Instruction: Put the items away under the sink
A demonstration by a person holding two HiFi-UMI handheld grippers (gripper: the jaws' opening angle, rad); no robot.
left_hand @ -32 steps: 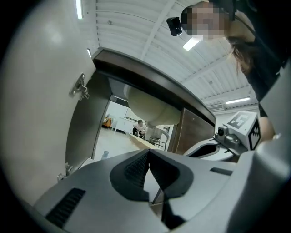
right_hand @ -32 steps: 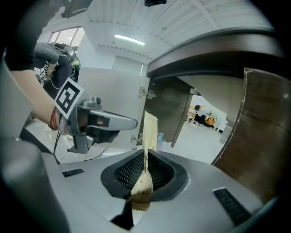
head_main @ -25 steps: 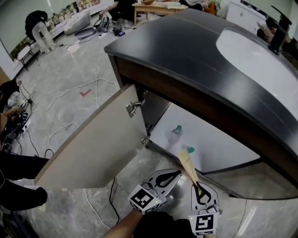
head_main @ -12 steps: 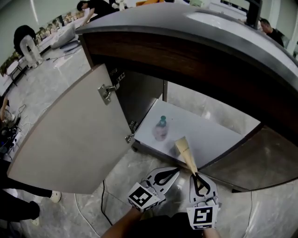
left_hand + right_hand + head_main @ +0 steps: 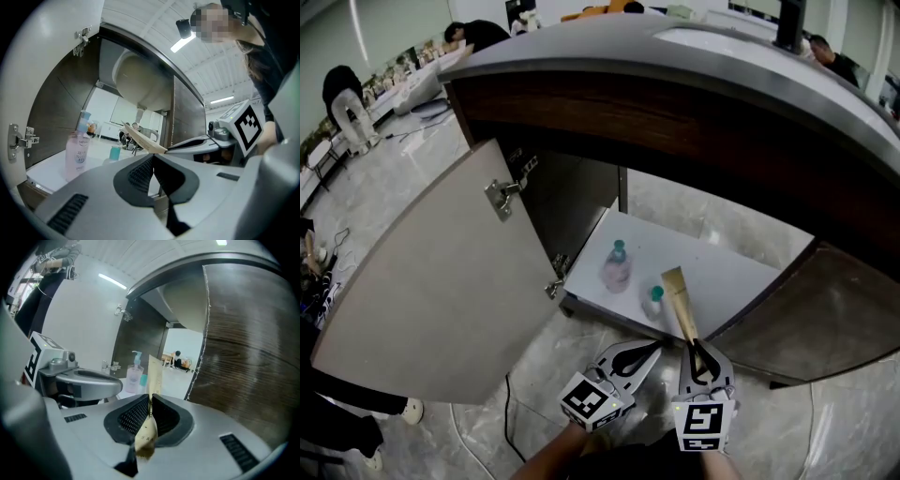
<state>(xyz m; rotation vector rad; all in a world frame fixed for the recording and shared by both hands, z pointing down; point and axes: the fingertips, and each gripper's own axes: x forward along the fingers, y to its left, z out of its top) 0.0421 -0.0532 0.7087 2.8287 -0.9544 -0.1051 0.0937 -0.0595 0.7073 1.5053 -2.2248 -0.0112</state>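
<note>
Under the dark counter the sink cabinet stands open, with a white cabinet floor (image 5: 731,277). On it a pink pump bottle (image 5: 616,265) stands upright (image 5: 77,150) (image 5: 134,376). A small teal-capped bottle (image 5: 653,300) sits close to its right (image 5: 115,153). My right gripper (image 5: 701,361) is shut on a flat tan packet (image 5: 679,302), which sticks forward over the shelf's front edge (image 5: 153,373). Just left of it, my left gripper (image 5: 630,360) is shut with nothing between its jaws, and it hangs in front of the cabinet (image 5: 153,161).
The left cabinet door (image 5: 441,291) swings wide open with its hinges (image 5: 500,195) showing. A dark right door (image 5: 825,323) stands ajar. The counter (image 5: 675,84) overhangs the opening. A black cable (image 5: 508,403) lies on the marble floor. People stand far off at the back left.
Both grippers and the head camera have sunk lower and closer to the cabinet opening. The packet's tip now reaches over the shelf edge beside the teal-capped bottle.
</note>
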